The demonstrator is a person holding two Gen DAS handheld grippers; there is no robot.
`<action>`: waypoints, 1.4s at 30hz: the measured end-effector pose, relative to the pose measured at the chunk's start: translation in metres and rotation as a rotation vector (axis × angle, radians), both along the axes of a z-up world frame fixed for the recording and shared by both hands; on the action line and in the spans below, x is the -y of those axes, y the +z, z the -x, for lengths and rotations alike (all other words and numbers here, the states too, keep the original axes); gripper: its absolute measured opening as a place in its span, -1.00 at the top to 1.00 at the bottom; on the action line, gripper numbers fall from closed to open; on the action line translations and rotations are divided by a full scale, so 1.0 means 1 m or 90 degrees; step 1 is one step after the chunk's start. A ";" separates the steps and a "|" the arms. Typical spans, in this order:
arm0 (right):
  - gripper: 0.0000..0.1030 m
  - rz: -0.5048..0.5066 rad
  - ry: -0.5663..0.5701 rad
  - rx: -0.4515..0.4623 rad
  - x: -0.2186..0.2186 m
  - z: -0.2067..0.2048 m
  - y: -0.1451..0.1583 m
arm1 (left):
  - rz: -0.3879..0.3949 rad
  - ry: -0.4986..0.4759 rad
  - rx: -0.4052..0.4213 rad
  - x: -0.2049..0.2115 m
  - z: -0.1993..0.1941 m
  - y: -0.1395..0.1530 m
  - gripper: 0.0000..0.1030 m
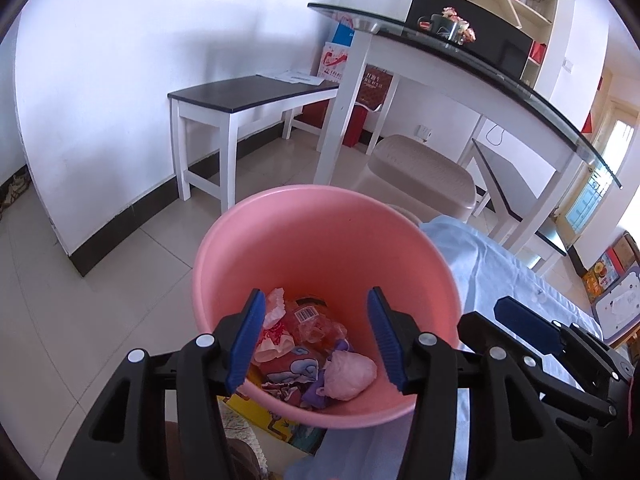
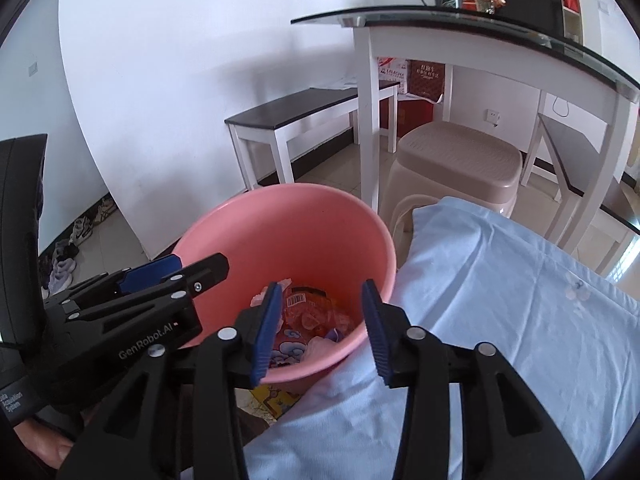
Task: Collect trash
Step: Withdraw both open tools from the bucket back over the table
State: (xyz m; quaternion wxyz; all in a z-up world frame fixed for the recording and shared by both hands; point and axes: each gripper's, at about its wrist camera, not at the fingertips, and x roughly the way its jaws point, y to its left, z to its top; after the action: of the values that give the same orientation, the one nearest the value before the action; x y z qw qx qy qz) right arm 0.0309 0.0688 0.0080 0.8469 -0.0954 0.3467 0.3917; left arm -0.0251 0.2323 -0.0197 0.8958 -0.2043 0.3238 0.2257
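A pink bucket (image 1: 320, 240) (image 2: 288, 232) stands on the floor beside a cloth-covered surface. In its bottom lies trash: a clear wrapper with a barcode (image 1: 308, 314) (image 2: 298, 300), a crumpled pink ball (image 1: 350, 374) and printed red and purple wrappers (image 1: 288, 368). My left gripper (image 1: 316, 340) hangs open above the bucket's mouth, with nothing between its blue pads. My right gripper (image 2: 320, 332) is open too, over the bucket's near right rim, and holds nothing. Each wrist view shows the other gripper alongside: the right gripper (image 1: 492, 314) and the left gripper (image 2: 200, 262).
A light blue cloth (image 1: 500, 280) (image 2: 520, 300) covers the surface right of the bucket. Behind stand a beige plastic stool (image 1: 420, 164) (image 2: 460, 160), a white glass-topped table (image 1: 440, 56) and a dark-topped bench (image 1: 248, 92). Shoes (image 2: 64, 268) lie by the wall.
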 end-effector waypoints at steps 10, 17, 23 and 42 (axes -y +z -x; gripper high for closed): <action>0.16 -0.020 -0.016 0.024 0.029 0.023 0.016 | -0.034 -0.006 0.014 0.026 0.020 0.021 -0.01; 0.16 -0.022 -0.022 0.053 0.046 0.042 0.025 | -0.051 -0.009 0.018 0.043 0.033 0.028 -0.01; 0.16 -0.023 -0.028 0.065 0.058 0.054 0.029 | -0.062 -0.019 0.023 0.059 0.042 0.034 0.00; 0.16 -0.037 -0.058 0.075 0.092 0.070 0.035 | -0.087 -0.040 0.038 0.087 0.061 0.048 0.00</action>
State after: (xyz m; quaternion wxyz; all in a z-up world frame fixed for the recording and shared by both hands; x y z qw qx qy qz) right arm -0.0391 -0.0230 0.0434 0.8852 -0.0778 0.2888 0.3563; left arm -0.0859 0.1450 0.0281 0.9234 -0.1393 0.2873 0.2132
